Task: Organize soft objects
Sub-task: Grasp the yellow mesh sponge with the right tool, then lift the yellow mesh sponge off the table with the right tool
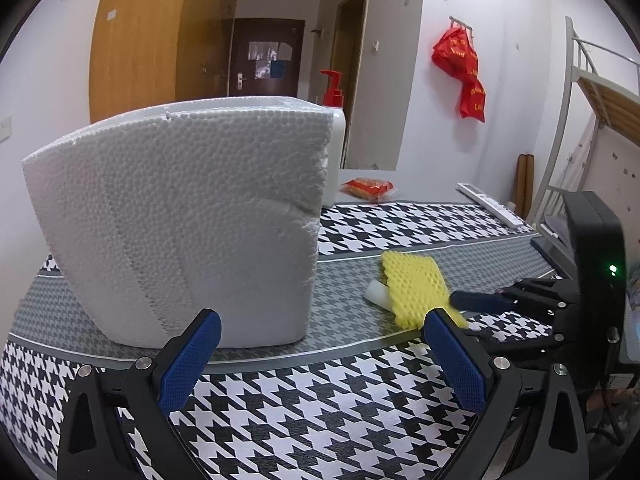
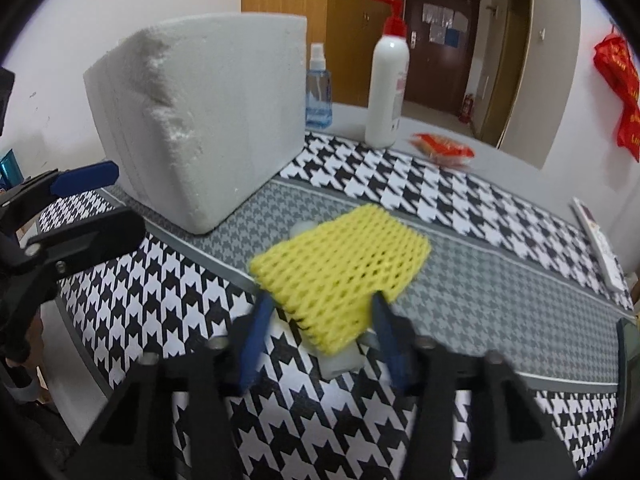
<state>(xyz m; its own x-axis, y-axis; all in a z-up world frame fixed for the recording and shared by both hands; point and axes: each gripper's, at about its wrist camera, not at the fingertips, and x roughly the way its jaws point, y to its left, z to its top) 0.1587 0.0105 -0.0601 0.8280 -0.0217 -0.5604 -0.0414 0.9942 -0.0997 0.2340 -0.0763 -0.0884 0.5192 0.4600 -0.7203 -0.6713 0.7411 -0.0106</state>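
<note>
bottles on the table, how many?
2. A white pump bottle stands behind the foam block's right corner; a small blue spray bottle is beside it, next to the block. Others may hide behind the block.

Left gripper [image 1: 320, 344] hangs angled downward, fingers [image 1: 188, 364] spread wide — nothing between them. Right gripper [image 2: 320, 320], tilted steeper, has fingers [image 2: 256, 340] partly drawn in — contact apparently made, though blur obscures it.

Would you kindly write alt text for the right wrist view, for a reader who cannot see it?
The right claw straddles the near end of a yellow foam net sleeved over a white piece, on a houndstooth cloth. A large white foam block stands behind it, with two bottles beyond; the open left claw enters at the left edge.
</note>
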